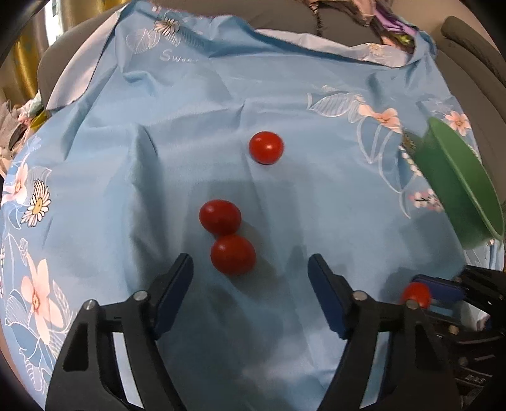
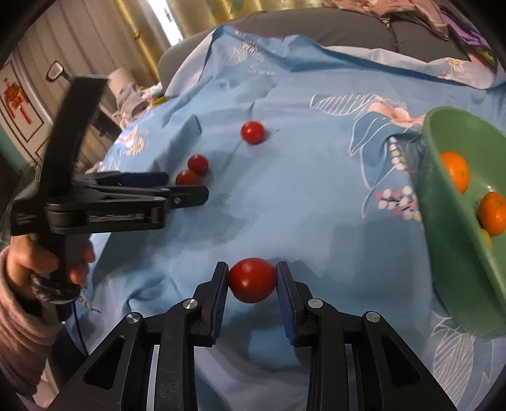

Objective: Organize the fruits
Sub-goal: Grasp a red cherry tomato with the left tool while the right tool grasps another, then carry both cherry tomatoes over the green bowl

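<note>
Three red tomatoes lie on the blue floral cloth (image 1: 189,126): a near one (image 1: 233,254) touching a second (image 1: 220,216), and a far one (image 1: 266,147). My left gripper (image 1: 249,268) is open, its jaws spread just short of the near tomato. My right gripper (image 2: 252,281) is shut on a fourth tomato (image 2: 252,279), held just above the cloth; it also shows in the left wrist view (image 1: 415,294). A green bowl (image 2: 442,221) at the right holds two oranges (image 2: 455,170).
The cloth covers a grey cushioned surface (image 1: 284,15) with wrinkles and folds. Clutter of clothes lies at the far edge (image 2: 442,19). The person's hand (image 2: 47,262) holds the left gripper's handle. Curtains (image 2: 142,25) hang behind.
</note>
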### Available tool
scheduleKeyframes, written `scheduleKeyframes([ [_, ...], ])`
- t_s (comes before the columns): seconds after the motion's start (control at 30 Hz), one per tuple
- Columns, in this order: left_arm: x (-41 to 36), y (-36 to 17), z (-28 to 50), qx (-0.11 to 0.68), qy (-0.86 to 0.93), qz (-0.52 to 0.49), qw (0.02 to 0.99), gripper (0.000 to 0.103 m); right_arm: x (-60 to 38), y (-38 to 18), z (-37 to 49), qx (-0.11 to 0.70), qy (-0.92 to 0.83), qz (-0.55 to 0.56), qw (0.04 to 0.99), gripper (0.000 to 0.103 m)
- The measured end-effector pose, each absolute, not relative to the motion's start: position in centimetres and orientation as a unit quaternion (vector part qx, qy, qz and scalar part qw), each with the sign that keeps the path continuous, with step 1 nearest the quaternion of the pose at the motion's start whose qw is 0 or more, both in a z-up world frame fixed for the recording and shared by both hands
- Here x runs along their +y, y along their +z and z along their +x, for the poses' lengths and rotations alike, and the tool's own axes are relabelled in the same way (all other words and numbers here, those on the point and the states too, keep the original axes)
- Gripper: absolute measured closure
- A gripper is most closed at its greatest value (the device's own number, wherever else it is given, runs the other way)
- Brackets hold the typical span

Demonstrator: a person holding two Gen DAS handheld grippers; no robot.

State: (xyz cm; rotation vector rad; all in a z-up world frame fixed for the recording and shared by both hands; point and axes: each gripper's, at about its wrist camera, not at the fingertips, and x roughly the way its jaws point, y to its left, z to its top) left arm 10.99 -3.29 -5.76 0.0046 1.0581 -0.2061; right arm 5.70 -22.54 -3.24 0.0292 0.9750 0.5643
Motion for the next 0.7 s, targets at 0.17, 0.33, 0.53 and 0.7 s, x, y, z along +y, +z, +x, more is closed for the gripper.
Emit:
scheduleKeyframes([
  [0.17,-3.3,-6.4,11.8,0.508,-0.087,0.002,0.857,0.043,-23.2,-2.6,5.6,0.452,0.275,0.029,0.848,0.071],
  [0.33,-3.5,-6.4,12.0,0.503,-0.074,0.023,0.861,0.061,-23.2,-2.4,5.9,0.446,0.278,0.037,0.850,0.071],
  [0.53,-3.1,-6.4,12.2,0.503,-0.077,0.021,0.861,0.074,-23.7,-2.1,5.7,0.437,0.273,0.045,0.856,0.071],
  [0.7,-2.8,-5.8,11.6,0.503,-0.086,0.004,0.860,0.074,-24.0,-1.7,5.6,0.432,0.271,0.048,0.859,0.071],
])
